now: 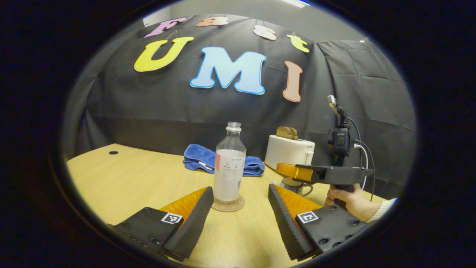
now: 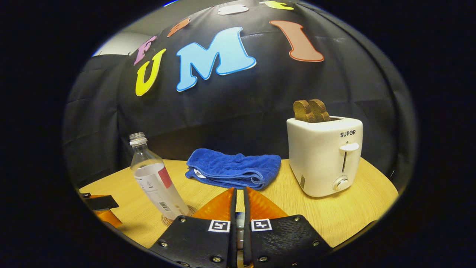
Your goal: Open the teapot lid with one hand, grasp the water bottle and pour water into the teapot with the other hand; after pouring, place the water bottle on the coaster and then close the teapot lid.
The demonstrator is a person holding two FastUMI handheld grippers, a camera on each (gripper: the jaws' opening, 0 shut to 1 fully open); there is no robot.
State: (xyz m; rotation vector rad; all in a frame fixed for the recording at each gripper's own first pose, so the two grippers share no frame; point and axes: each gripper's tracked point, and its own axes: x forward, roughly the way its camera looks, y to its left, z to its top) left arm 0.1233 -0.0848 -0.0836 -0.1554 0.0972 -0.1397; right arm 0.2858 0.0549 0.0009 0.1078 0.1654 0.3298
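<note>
Left gripper view, from left to right: your left gripper sits low over the wooden table with its two fingers spread wide and nothing between them. Just ahead of the gap stands the uncapped water bottle, upright on the round coaster. Behind it lies a folded blue towel. Further right is the white toaster with toast sticking out of its top. In front of the toaster, your right gripper reaches in from the right, held by your hand; it hovers directly above the teapot, of which you see little more than a white body and a handle. You cannot tell from here whether the lid is on the pot.

Right gripper view, from left to right: a tip of your left gripper shows at the lower left edge. Next comes the water bottle on its coaster, leaning in this lens, then the blue towel at the back of the table, then the toaster with its toast. At the bottom, your right gripper has its fingers drawn nearly together, a narrow slit left between them. Something pale and blue shows in that slit, but you cannot tell what it is or whether the fingers press on it.
</note>
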